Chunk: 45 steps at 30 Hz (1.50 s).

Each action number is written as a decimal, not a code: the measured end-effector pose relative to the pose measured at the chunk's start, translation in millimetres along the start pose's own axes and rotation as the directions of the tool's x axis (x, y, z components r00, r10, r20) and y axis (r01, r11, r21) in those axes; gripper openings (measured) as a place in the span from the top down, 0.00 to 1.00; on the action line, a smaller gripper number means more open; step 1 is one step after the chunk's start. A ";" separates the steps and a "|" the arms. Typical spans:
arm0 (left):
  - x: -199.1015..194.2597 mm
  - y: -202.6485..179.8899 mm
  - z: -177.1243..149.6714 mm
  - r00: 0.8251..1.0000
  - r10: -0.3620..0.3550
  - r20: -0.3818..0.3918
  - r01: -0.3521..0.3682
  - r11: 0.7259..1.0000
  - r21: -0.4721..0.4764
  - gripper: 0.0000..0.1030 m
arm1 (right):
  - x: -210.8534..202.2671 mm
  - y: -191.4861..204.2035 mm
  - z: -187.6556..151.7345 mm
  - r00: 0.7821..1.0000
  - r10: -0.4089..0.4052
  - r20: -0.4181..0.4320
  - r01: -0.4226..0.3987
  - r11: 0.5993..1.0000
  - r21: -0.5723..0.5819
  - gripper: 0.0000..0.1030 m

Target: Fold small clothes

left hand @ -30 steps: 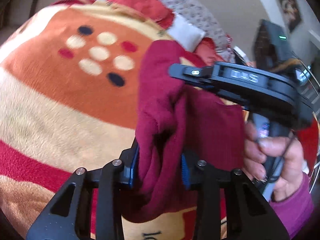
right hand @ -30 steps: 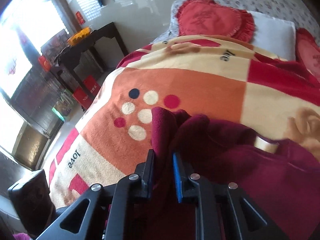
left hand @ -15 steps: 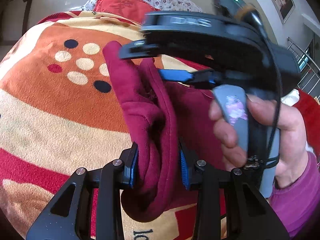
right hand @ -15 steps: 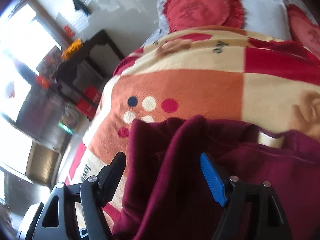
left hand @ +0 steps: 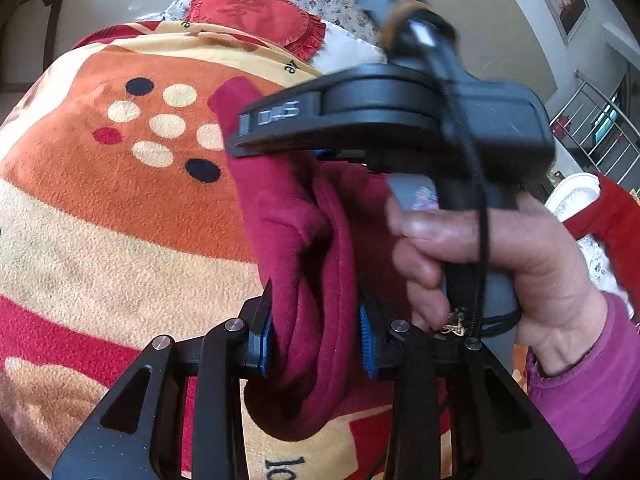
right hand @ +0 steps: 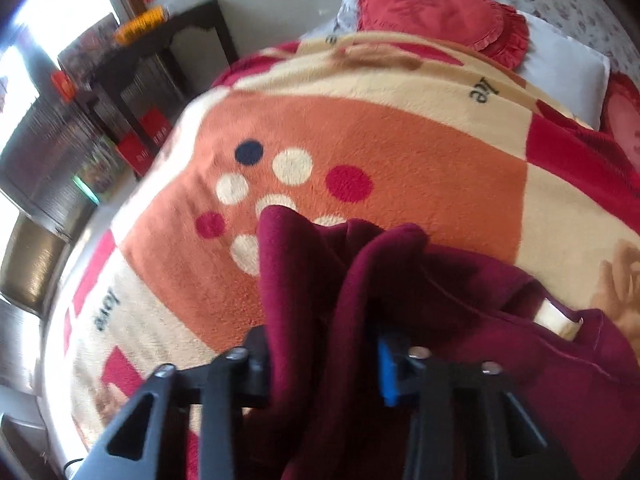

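Red cloth: a dark red garment point(left hand: 308, 240) is bunched up above the bed's blanket point(left hand: 100, 208), held between both tools.
Left gripper point(left hand: 316, 340): it tips down, and its jaws pinch a thick fold of the cloth.
Right gripper point(right hand: 324, 364): it tips down steeply; its jaws have just been closing, and now they squeeze a bunch of the cloth.
Hand point(left hand: 500, 264): its fingers wrap around the right tool's handle, with a pink sleeve point(left hand: 592, 380) at the wrist.

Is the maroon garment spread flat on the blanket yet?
No. The maroon garment is bunched and held above the blanket, draping in folds between both tongs.
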<state>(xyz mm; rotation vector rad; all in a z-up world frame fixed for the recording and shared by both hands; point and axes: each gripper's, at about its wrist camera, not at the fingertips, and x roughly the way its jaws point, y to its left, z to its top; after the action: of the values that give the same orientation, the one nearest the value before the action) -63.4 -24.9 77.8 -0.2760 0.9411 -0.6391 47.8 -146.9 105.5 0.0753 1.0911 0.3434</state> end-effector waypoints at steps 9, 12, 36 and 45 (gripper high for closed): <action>-8.9 -34.7 0.3 1.000 -0.027 -0.004 0.027 0.998 0.059 0.70 | -61.1 -27.4 -22.3 0.987 0.067 0.144 -0.076 0.995 0.060 0.79; -11.1 -47.4 1.6 0.999 -0.048 -0.011 0.048 0.996 0.071 0.70 | -82.1 -38.3 -29.9 0.982 0.067 0.175 -0.081 0.994 0.072 0.79; 39.7 -184.0 -5.6 0.957 -0.219 -0.188 0.256 0.946 0.201 0.73 | -203.0 -193.8 -137.4 0.936 -0.089 0.339 -0.011 0.959 0.282 0.85; 48.7 -168.6 -4.0 0.986 -0.054 -0.156 0.091 0.966 0.242 0.73 | -158.2 -251.9 -165.1 0.956 -0.169 0.238 0.053 0.903 0.427 0.84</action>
<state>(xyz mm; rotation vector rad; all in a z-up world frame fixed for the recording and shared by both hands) -111.4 -187.1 125.1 -0.0396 0.9843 -0.8462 -103.4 -451.6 106.9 0.4287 0.8762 -0.0129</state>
